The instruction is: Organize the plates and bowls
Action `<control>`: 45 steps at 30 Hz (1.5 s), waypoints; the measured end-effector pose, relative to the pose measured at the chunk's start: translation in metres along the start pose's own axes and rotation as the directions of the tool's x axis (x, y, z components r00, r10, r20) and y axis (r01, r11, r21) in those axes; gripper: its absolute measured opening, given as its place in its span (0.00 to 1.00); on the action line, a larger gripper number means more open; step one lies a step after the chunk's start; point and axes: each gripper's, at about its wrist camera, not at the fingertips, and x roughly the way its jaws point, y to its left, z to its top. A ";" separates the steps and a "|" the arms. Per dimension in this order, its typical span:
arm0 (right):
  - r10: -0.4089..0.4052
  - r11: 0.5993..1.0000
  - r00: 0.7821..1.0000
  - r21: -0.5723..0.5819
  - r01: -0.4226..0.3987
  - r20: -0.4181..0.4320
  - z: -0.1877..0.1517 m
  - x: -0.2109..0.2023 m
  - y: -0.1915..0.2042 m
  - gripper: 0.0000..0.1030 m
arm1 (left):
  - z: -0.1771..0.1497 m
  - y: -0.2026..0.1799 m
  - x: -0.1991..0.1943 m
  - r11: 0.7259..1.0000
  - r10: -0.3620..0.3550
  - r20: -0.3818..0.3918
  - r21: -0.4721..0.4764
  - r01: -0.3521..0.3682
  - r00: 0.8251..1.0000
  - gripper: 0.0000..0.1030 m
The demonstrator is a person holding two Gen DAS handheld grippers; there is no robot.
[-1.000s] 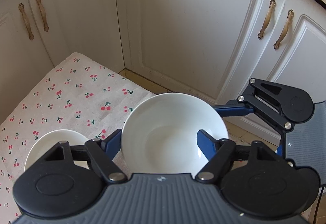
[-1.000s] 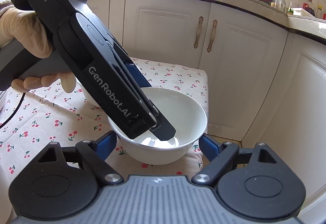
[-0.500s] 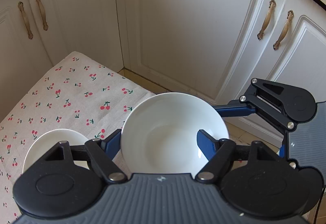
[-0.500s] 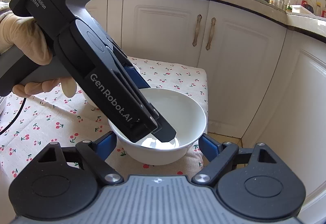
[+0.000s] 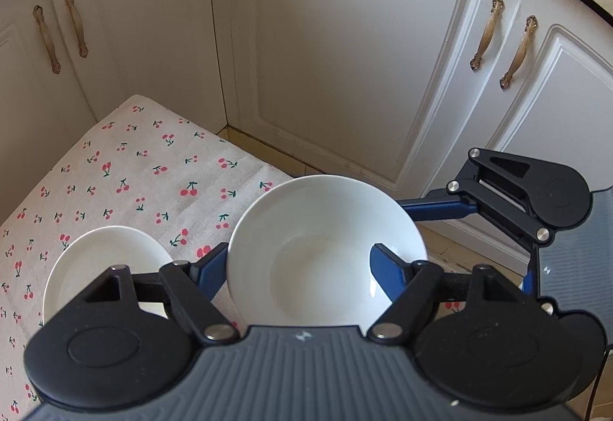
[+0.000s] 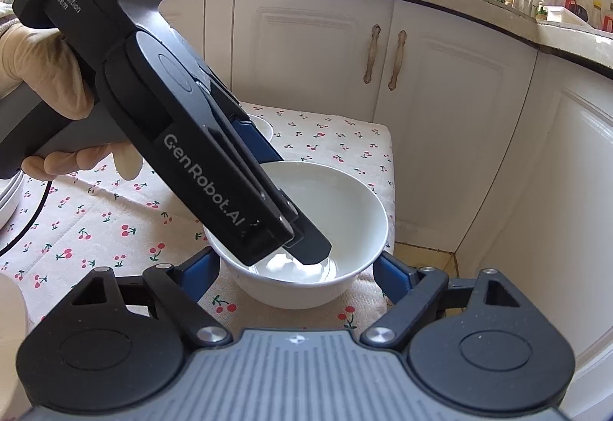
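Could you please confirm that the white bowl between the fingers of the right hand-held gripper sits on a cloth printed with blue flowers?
Not quite: the cloth is printed with red cherries, not blue flowers, as the right wrist view shows. The rest stands: the white bowl sits on it between the fingers of the right hand-held gripper.

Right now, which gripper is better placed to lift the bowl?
Probably the left gripper: one finger dips inside the bowl, the other sits outside its rim. The right gripper only flanks the bowl low down.
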 end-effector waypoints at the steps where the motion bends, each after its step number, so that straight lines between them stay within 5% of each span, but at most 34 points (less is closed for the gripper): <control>1: 0.000 1.000 1.000 -0.001 0.000 -0.002 0.000 -0.003 0.002 0.88 | -0.001 -0.002 -0.003 1.000 -0.002 0.002 -0.001 0.002 1.000 0.75; 26: 0.012 0.999 1.000 -0.043 -0.011 0.007 0.004 -0.100 0.072 0.88 | -0.057 -0.057 -0.110 0.999 -0.003 0.081 -0.032 0.005 0.997 0.75; 45: 0.065 0.995 0.998 -0.073 -0.064 0.008 -0.012 -0.133 0.131 0.88 | -0.119 -0.076 -0.160 0.997 0.020 0.102 -0.076 -0.013 0.995 0.75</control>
